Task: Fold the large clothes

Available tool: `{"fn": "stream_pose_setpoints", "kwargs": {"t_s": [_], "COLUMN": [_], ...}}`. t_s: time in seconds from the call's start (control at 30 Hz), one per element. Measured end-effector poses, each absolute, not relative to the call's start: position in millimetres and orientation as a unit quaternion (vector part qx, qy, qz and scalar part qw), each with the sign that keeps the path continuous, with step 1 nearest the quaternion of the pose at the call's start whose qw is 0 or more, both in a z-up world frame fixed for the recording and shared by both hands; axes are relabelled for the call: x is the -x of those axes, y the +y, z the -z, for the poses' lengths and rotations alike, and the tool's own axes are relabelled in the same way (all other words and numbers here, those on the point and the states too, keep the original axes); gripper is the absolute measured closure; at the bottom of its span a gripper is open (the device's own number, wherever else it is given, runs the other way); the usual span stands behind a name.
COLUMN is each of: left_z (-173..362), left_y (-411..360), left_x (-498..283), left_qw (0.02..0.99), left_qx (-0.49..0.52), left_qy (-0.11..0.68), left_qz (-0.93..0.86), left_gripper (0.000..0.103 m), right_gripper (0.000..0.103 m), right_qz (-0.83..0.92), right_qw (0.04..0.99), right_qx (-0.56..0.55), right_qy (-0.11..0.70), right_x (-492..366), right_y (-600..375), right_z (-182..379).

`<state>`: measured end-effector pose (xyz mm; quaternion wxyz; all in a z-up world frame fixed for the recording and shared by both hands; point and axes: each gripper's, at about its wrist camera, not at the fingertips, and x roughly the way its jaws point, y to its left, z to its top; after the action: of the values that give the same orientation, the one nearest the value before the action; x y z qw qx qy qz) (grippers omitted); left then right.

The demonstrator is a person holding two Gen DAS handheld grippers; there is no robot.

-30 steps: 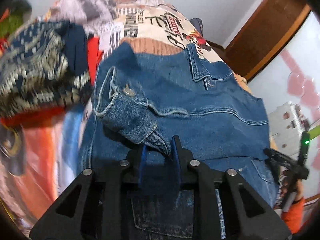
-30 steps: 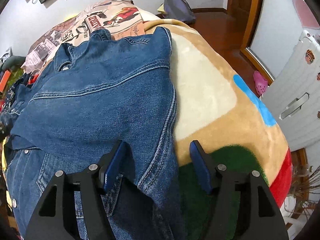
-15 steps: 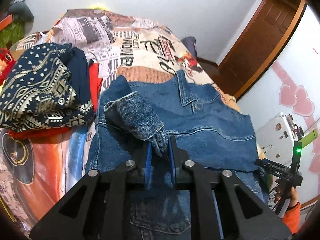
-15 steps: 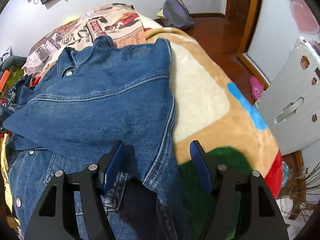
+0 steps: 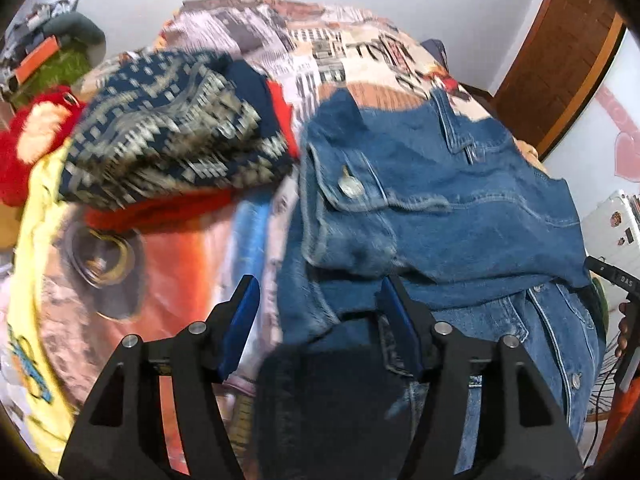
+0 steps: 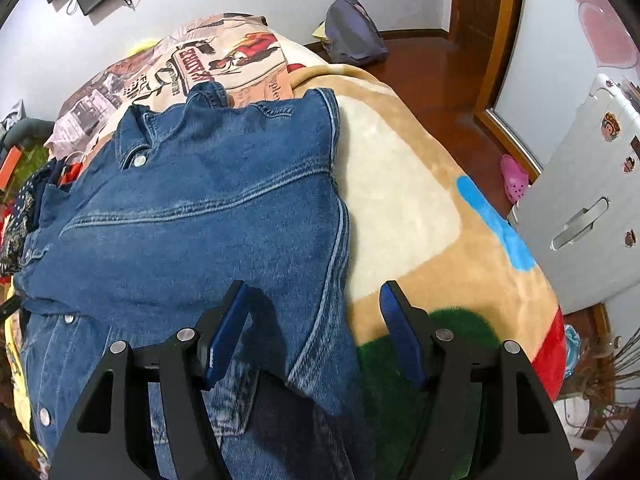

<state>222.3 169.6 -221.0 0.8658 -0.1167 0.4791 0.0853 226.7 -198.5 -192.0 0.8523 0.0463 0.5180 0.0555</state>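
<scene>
A blue denim jacket lies back up on the bed, its sleeve cuff with a metal button folded across the back. My left gripper is open and empty, over the jacket's left edge. In the right wrist view the jacket fills the left half. My right gripper is open and empty, straddling the jacket's right side seam just above the cloth.
A patterned navy garment on red cloth lies left of the jacket. A red plush toy sits at far left. The blanket covers the bed's right side. A white cabinet and a wooden door stand on the right.
My left gripper has opened and let go of the sleeve cuff, which now lies flat across the jacket's back. It has swung left. My right gripper has stayed open and almost still.
</scene>
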Motion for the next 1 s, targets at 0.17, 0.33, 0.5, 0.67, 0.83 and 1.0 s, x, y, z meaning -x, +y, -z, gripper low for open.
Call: {"fn": "stream_pose_setpoints", "kwargs": {"t_s": [0.17, 0.33, 0.5, 0.67, 0.83, 1.0], "left_z": [191.6, 184.2, 204.4, 238.6, 262.5, 270.5], "left_y": [186.3, 198.4, 212.0, 221.2, 228.8, 223.2], "left_x": [-240.8, -285.3, -337.6, -375.9, -398.7, -410.0], "left_qw": [0.882, 0.885, 0.87, 0.847, 0.839, 0.843], "left_qx": [0.089, 0.098, 0.135, 0.167, 0.168, 0.144], "left_qy": [0.453, 0.452, 0.474, 0.505, 0.518, 0.518], "left_qz": [-0.093, -0.061, -0.026, -0.003, -0.014, -0.004], "left_gripper": [0.039, 0.039, 0.039, 0.039, 0.039, 0.047], "right_gripper": [0.039, 0.039, 0.039, 0.039, 0.039, 0.039], "right_qz": [-0.056, -0.05, -0.051, -0.074, -0.075, -0.062], "right_qw": [0.858, 0.87, 0.873, 0.852, 0.831, 0.838], "right_qx": [-0.054, -0.037, -0.03, -0.08, -0.123, -0.13], "right_qy": [0.509, 0.489, 0.483, 0.512, 0.538, 0.527], "right_x": [-239.9, -257.5, -282.7, -310.2, -334.0, -349.0], "right_y": [-200.7, -199.3, -198.7, -205.2, -211.2, -211.0], "right_z": [183.8, 170.2, 167.6, 187.3, 213.0, 220.9]}}
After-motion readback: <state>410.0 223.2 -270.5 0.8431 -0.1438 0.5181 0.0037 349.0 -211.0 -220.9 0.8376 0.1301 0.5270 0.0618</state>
